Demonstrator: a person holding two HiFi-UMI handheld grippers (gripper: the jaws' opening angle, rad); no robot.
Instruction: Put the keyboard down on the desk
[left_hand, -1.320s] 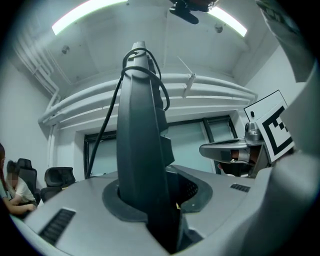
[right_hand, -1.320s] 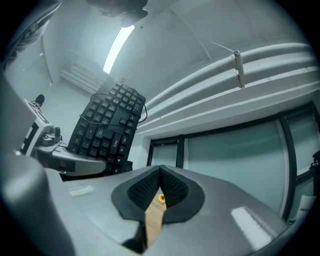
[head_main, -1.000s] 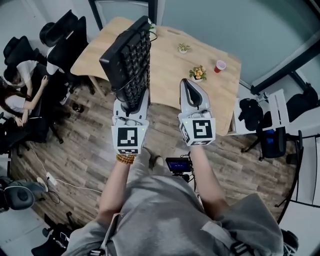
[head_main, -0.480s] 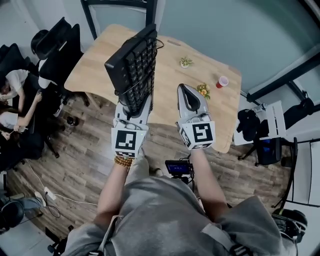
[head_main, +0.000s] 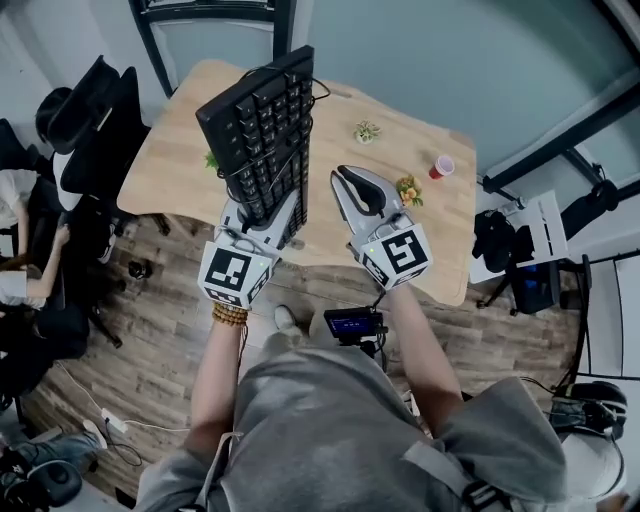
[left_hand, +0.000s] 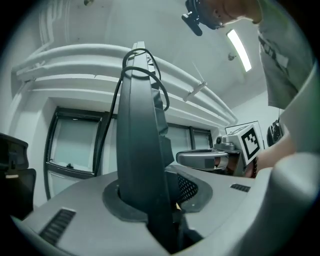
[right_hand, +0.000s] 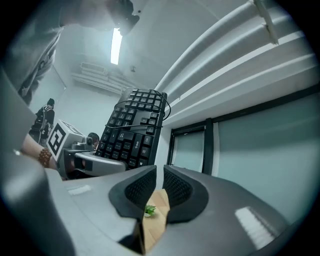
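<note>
A black keyboard (head_main: 258, 130) with its cable wrapped round it stands on end above the wooden desk (head_main: 175, 160). My left gripper (head_main: 262, 207) is shut on its lower end. In the left gripper view the keyboard (left_hand: 140, 140) rises edge-on from between the jaws. My right gripper (head_main: 352, 186) hovers to its right over the desk's near edge. Its jaws are opening by a narrow gap, with nothing between them. The right gripper view shows the keyboard's keys (right_hand: 132, 132) to the left, and the desk through the right gripper (right_hand: 159, 186).
On the desk stand a small potted plant (head_main: 367, 130), a flowering plant (head_main: 407, 190) and a red cup (head_main: 441, 166). Black office chairs (head_main: 90, 110) stand left of the desk, and a white cabinet (head_main: 530, 230) to the right. The floor is wood.
Both grippers have come forward from over the floor to over the desk's near edge, the keyboard with the left one. The keyboard now leans slightly more to the left.
</note>
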